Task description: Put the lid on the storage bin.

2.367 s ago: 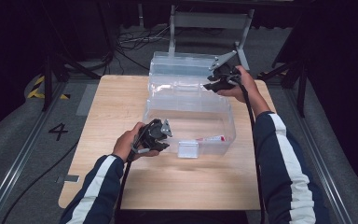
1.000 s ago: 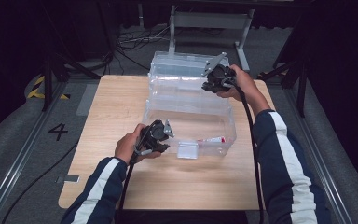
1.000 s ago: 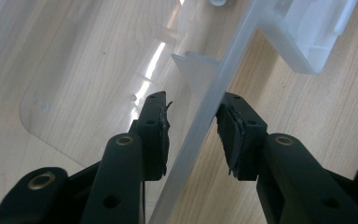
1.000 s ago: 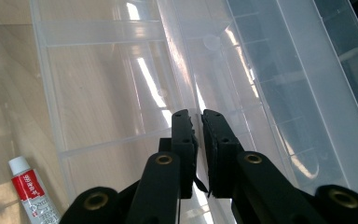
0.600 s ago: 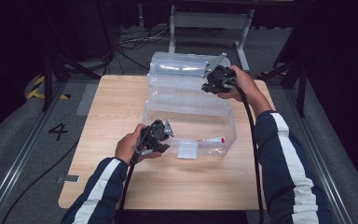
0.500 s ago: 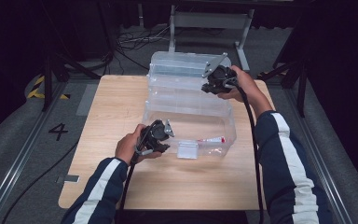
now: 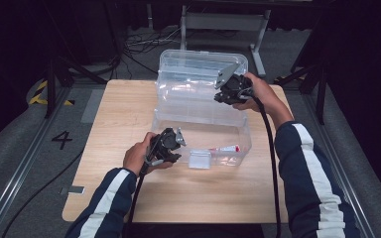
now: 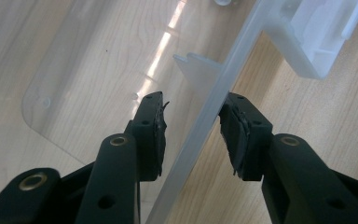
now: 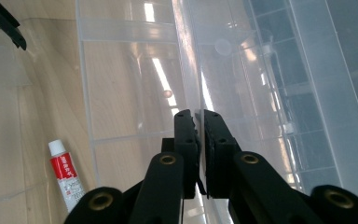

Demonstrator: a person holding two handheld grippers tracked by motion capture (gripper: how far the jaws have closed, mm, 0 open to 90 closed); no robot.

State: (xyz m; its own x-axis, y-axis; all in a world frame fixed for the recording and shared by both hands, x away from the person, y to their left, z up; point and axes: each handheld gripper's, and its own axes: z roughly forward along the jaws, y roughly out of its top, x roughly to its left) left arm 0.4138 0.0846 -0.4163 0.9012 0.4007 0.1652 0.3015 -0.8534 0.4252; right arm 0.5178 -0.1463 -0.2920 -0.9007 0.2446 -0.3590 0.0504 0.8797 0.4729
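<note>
Two grippers work a clear plastic storage box (image 7: 202, 130) on the wooden table (image 7: 109, 124).
Right gripper (image 9: 199, 116) pinches the raised transparent lid (image 7: 198, 79); left gripper (image 8: 191, 126) straddles the box's front rim, jaws parted, right pad (image 8: 233, 130) touching.

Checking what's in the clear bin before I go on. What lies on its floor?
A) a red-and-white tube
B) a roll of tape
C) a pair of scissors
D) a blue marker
A: a red-and-white tube lies flat on the floor of the clear bin, seen through its wall.
</note>
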